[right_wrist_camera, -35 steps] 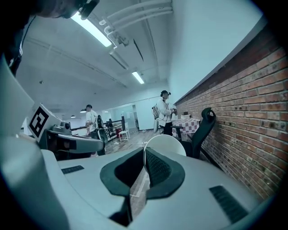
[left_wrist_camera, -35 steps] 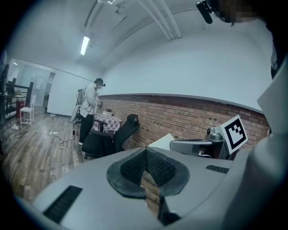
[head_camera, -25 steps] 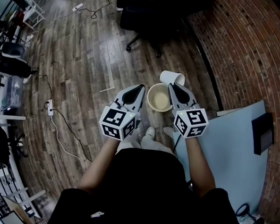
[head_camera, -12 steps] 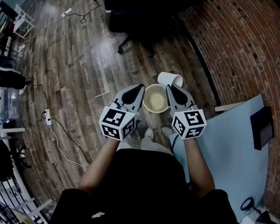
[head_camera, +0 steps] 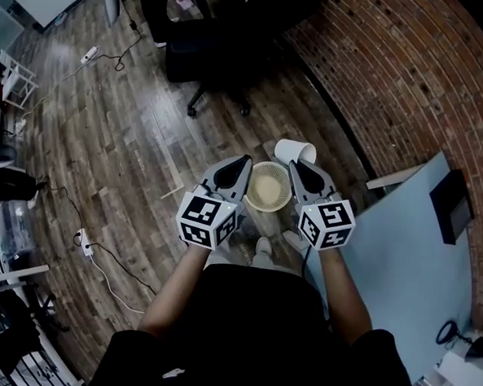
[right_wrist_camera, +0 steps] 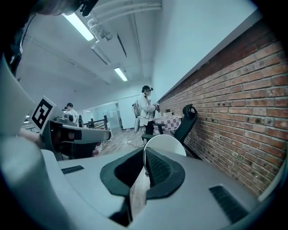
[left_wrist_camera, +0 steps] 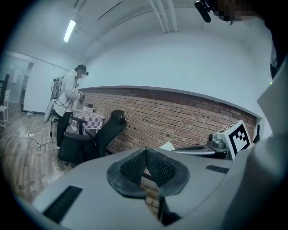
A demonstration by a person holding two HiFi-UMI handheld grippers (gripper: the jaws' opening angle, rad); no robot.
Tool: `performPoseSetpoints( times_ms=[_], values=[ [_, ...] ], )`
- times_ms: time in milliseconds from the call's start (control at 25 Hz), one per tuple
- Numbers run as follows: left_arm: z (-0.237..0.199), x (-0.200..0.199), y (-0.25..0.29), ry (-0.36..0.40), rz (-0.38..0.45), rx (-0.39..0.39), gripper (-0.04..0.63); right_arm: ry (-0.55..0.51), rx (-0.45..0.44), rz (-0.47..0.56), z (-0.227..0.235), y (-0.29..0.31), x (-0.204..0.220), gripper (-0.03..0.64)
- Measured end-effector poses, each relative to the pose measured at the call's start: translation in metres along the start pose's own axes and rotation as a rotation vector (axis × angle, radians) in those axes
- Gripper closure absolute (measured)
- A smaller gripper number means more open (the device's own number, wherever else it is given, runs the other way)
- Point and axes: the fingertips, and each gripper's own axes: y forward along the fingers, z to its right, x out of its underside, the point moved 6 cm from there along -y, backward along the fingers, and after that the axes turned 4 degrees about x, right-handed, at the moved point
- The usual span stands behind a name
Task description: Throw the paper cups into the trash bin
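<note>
A white paper cup (head_camera: 295,151) lies on its side in the air, and my right gripper (head_camera: 297,166) is shut on its rim. In the right gripper view the cup (right_wrist_camera: 164,144) stands just past the jaws, with its thin wall pinched between the pads. A round cream wicker trash bin (head_camera: 268,186) stands on the wooden floor below, between the two gripper tips. My left gripper (head_camera: 242,163) hangs at the bin's left side. Its pads (left_wrist_camera: 135,167) meet with nothing between them.
A black office chair (head_camera: 209,56) stands a short way ahead. A brick wall (head_camera: 396,67) runs along the right, and a light blue tabletop (head_camera: 410,239) sits at the right. A power strip and cables (head_camera: 83,240) lie on the floor at left. A person (right_wrist_camera: 146,112) stands far off.
The person has stepped and turned, so the chair and floor have shifted in the head view. Both grippers moved along with the cup and sit a little closer around the bin.
</note>
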Motion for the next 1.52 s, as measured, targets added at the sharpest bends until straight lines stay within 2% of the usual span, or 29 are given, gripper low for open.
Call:
performPoseSetpoints(
  times_ms=[400, 880, 1320, 1520],
  values=[
    [-0.052, -0.01, 0.033, 0.01, -0.067, 0.129, 0.588, 0.066, 0.159, -0.029, 0.008, 0.031, 0.008, 0.598],
    [-0.097, 0.008, 0.06, 0.009, -0.194, 0.289, 0.588, 0.153, 0.333, -0.071, 0.001, 0.058, 0.033, 0.598],
    [-0.103, 0.044, 0.071, -0.059, -0.297, 0.456, 0.588, 0.201, 0.44, -0.146, -0.017, 0.067, 0.067, 0.598],
    [-0.115, 0.068, 0.074, -0.065, -0.338, 0.462, 0.588, 0.238, 0.464, -0.176, -0.022, 0.073, 0.094, 0.597]
  ],
)
